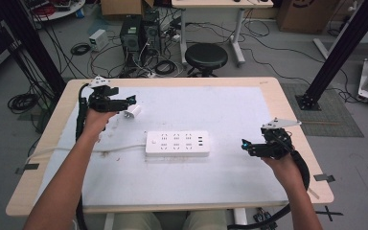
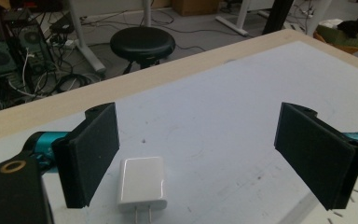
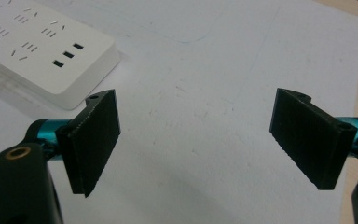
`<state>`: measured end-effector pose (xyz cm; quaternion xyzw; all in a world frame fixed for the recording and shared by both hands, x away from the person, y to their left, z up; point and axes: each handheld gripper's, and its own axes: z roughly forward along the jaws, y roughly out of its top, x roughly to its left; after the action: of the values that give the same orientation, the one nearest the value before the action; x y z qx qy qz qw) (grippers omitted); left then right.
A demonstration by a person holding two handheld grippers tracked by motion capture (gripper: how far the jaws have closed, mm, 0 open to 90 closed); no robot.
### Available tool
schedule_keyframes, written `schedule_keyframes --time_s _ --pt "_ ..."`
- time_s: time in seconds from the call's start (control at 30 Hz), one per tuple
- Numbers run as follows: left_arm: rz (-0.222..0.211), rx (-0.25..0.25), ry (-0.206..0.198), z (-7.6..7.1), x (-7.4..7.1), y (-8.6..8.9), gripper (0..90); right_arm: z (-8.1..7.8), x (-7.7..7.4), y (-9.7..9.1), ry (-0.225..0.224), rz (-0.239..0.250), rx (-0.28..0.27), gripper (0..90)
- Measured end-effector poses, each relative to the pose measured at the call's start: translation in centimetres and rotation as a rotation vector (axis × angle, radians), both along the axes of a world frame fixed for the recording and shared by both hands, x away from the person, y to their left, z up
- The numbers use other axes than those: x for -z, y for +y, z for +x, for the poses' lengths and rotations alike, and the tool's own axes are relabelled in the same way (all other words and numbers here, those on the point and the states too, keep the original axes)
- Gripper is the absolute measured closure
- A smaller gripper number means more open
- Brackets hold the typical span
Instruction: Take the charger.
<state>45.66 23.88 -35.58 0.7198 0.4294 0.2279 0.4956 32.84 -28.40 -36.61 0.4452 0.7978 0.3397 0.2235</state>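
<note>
Power strip (image 1: 178,143): white, flat on the white-topped table (image 1: 230,182), near its middle, cord running off to the left. Charger plug (image 1: 133,112): white, lying up-left of the strip, apart from it. Left gripper (image 1: 127,101): jaws wide, nothing held, poised just beside the charger. Right gripper (image 1: 247,146): jaws wide, nothing held, to the right of the strip, near its end. Black stool (image 1: 206,56): beyond the table's far edge.

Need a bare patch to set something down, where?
Free: the white mat beyond the white power strip, and the near strip in front of it. Crowded: far-left corner, with the left tongs open around the small white charger.
</note>
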Motion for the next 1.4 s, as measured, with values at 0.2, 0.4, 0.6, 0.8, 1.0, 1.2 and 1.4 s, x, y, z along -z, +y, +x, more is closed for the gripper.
schedule_keyframes --time_s 0.2,0.4,0.6,0.8,1.0,1.2,1.4 --pt "-0.002 -0.007 0.029 1.7 1.9 0.2 13.8 0.1 0.0 0.1 0.003 0.001 0.001 16.2" --pt "0.026 -0.016 0.101 3.3 4.3 0.0 13.9 0.2 0.0 -0.2 0.007 0.001 0.008 16.2" --pt "0.077 -0.035 0.135 4.4 6.3 -0.4 13.8 0.2 0.4 -0.6 0.013 0.002 0.014 16.2" --pt "0.128 -0.054 0.181 5.2 8.0 -0.4 13.8 0.3 0.6 -0.6 0.022 0.003 0.012 16.2" --pt "0.163 -0.071 0.195 5.6 9.0 -0.5 13.8 0.7 0.8 -0.3 0.028 0.003 0.004 16.2" --pt "0.161 -0.073 0.205 5.9 9.5 -0.4 16.9 0.9 0.9 -0.2 0.034 -0.002 0.003 16.2" --pt "0.205 -0.067 0.201 5.8 9.5 -0.8 20.0 0.9 0.9 0.0 0.036 -0.003 0.0 16.2"
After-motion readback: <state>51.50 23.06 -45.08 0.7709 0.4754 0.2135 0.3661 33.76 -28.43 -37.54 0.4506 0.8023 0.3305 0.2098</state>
